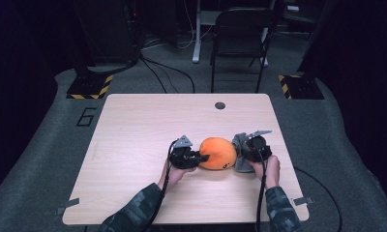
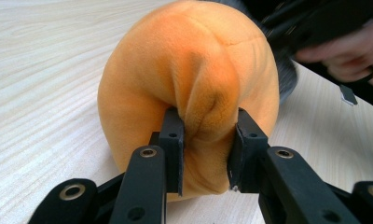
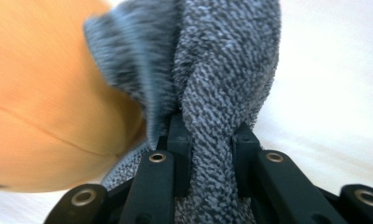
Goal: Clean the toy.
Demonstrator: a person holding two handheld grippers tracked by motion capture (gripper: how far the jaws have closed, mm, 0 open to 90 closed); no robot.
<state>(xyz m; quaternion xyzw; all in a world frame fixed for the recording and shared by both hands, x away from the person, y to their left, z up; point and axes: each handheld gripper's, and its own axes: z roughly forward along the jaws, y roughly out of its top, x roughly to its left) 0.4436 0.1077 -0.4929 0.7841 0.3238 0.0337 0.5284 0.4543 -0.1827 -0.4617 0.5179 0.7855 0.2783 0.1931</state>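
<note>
A round orange plush toy [image 1: 218, 153] lies near the middle of the table, between my two grippers. My left gripper [image 1: 203, 157] comes at it from the left and is shut on a pinched fold of the orange plush [image 2: 208, 116]. A grey fuzzy cloth [image 1: 241, 152] lies against the toy's right side. My right gripper [image 1: 245, 151] is shut on a bunched part of the grey cloth [image 3: 212, 140], with the orange plush toy [image 3: 44, 107] just to its left in the right gripper view.
The wooden table [image 1: 148, 125] has a round cable hole [image 1: 220, 105] near its far edge. A black chair [image 1: 240, 36] stands on the floor beyond the table. Cables trail from both grippers back along the person's forearms.
</note>
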